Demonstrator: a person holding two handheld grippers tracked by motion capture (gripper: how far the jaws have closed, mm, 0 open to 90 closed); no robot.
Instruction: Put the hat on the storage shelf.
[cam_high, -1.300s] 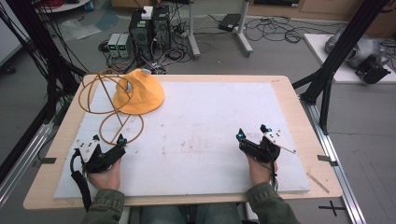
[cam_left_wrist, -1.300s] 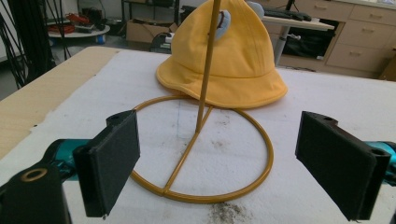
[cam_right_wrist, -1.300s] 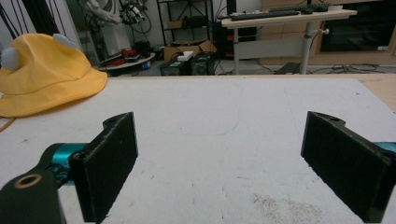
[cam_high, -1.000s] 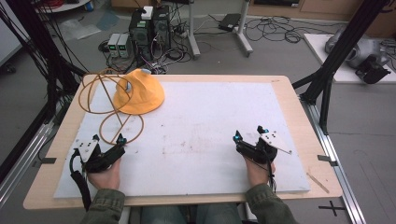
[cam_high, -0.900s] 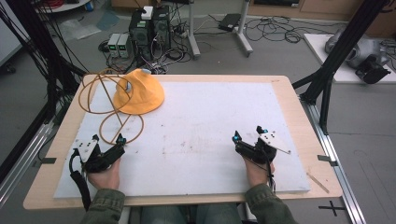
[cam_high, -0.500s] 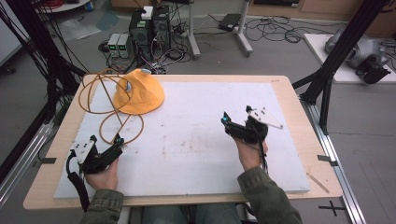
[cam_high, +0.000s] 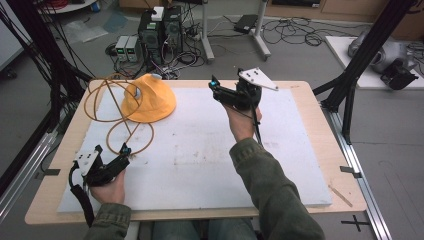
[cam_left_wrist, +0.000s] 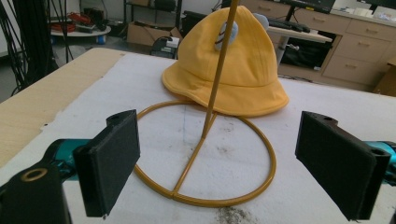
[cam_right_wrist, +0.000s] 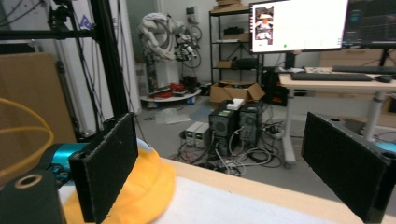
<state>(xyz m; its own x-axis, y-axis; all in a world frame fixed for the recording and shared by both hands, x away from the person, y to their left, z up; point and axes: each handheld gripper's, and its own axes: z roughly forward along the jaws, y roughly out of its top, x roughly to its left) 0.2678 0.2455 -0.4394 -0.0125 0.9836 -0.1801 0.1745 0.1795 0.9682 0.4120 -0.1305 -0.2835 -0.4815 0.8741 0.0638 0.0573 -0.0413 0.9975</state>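
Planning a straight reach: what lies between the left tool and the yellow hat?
In the left gripper view, the wire stand's ring base lies between the left tool and the yellow hat.

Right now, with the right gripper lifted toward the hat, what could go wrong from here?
1. The yellow hat leans against the wire stand; a push from the right gripper, open and close beside it, could shove both.
2. The stand looks light, on a thin ring base; the open left gripper in front of it could tip it if it bumps the upright rod.
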